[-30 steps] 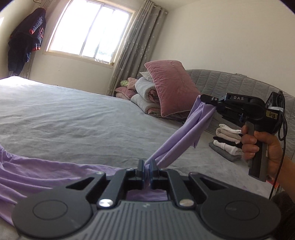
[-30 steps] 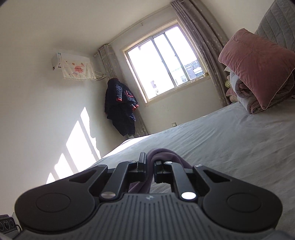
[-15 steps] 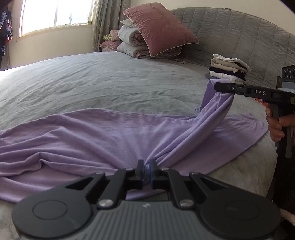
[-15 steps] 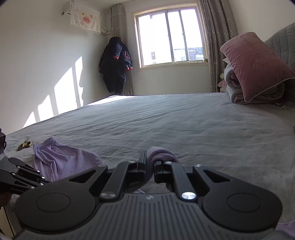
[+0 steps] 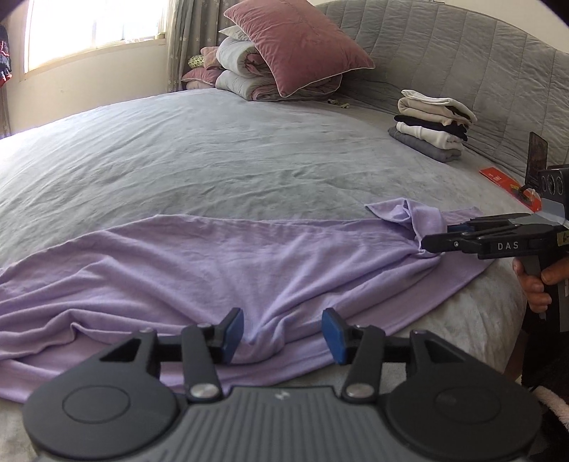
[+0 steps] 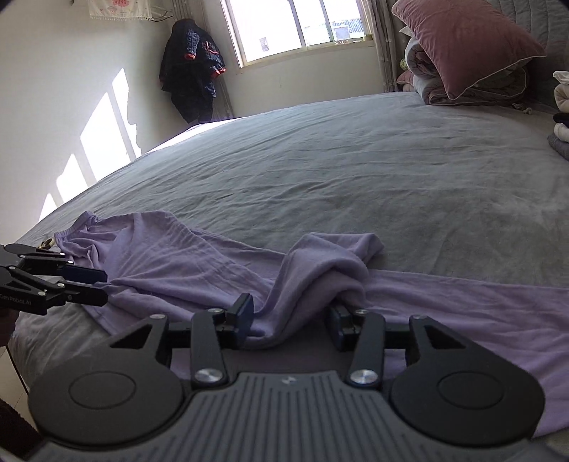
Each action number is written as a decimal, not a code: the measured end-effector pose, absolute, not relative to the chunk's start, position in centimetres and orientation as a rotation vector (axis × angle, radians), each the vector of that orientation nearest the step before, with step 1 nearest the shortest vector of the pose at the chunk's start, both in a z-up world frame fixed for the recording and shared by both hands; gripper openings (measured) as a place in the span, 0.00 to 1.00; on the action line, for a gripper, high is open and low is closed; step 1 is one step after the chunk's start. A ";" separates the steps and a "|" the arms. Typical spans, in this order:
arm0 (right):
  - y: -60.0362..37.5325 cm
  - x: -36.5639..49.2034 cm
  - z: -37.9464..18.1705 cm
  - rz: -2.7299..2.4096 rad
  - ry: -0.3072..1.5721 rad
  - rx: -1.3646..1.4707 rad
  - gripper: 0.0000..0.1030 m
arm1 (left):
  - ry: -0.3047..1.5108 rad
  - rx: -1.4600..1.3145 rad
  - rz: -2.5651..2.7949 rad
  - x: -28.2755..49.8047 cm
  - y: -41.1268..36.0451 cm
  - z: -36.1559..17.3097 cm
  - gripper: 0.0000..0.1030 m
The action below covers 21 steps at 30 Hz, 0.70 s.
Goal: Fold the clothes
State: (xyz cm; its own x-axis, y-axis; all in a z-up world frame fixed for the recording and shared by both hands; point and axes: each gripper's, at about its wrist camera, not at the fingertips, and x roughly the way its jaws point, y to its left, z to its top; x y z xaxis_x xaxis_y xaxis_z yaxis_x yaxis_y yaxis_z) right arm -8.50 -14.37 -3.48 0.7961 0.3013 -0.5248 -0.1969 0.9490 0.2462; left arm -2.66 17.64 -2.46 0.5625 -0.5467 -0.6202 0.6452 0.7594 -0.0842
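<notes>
On the grey bed (image 5: pixel 249 170), lilac garment (image 5: pixel 220 263) spread flat, both claws (left (image 5: pixel 282 336), right (image 6: pixel 290 320)) wide apart, gripping nothing.

Low at the near edge of the bed (image 5: pixel 249 156), close over the garment (image 5: pixel 213 256). Left view facing headboard (image 5: pixel 462 53) and pillow (image 5: pixel 295 42); right view facing the window (image 6: pixel 295 25). Shared: garment, bed, pillow, clothes stack (image 5: pixel 432 122).

Grey bed (image 5: pixel 220 156) — lilac garment (image 5: pixel 199 263) spread flat, folded stack (image 5: pixel 432 122), pillows (image 5: pixel 298 42)
</notes>
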 end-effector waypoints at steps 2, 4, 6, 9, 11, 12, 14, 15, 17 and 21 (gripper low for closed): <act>-15.0 -8.7 -3.1 0.303 0.616 0.183 0.47 | 0.656 0.132 -0.684 -2.1 17.8 -2.1 0.57; -15.6 -8.9 -2.8 0.323 0.641 0.180 0.47 | 0.642 0.093 -0.652 -1.4 18.1 -1.8 0.58; -16.2 -9.1 -2.5 0.326 0.665 0.172 0.47 | 0.630 0.054 -0.606 -0.6 18.4 -1.7 0.59; -16.9 -9.4 -1.8 0.319 0.673 0.169 0.47 | 0.617 -0.004 -0.527 0.7 18.7 -1.6 0.59; -17.3 -9.7 -1.1 0.309 0.658 0.179 0.47 | 0.616 -0.028 -0.488 1.5 18.7 -1.8 0.59; -17.4 -9.8 -0.7 0.309 0.650 0.185 0.47 | 0.617 -0.037 -0.474 1.8 18.6 -1.9 0.59; -17.4 -9.9 0.1 0.320 0.632 0.195 0.47 | 0.616 -0.059 -0.466 2.4 18.4 -1.9 0.59; -17.3 -9.8 0.5 0.335 0.625 0.195 0.47 | 0.615 -0.071 -0.465 2.6 18.2 -1.9 0.58; -16.5 -8.9 1.4 0.381 0.627 0.185 0.47 | 0.618 -0.100 -0.471 3.0 18.1 -1.9 0.58; -13.9 -5.7 1.6 0.452 0.655 0.144 0.47 | 0.656 -0.185 -0.488 3.9 17.7 -1.9 0.57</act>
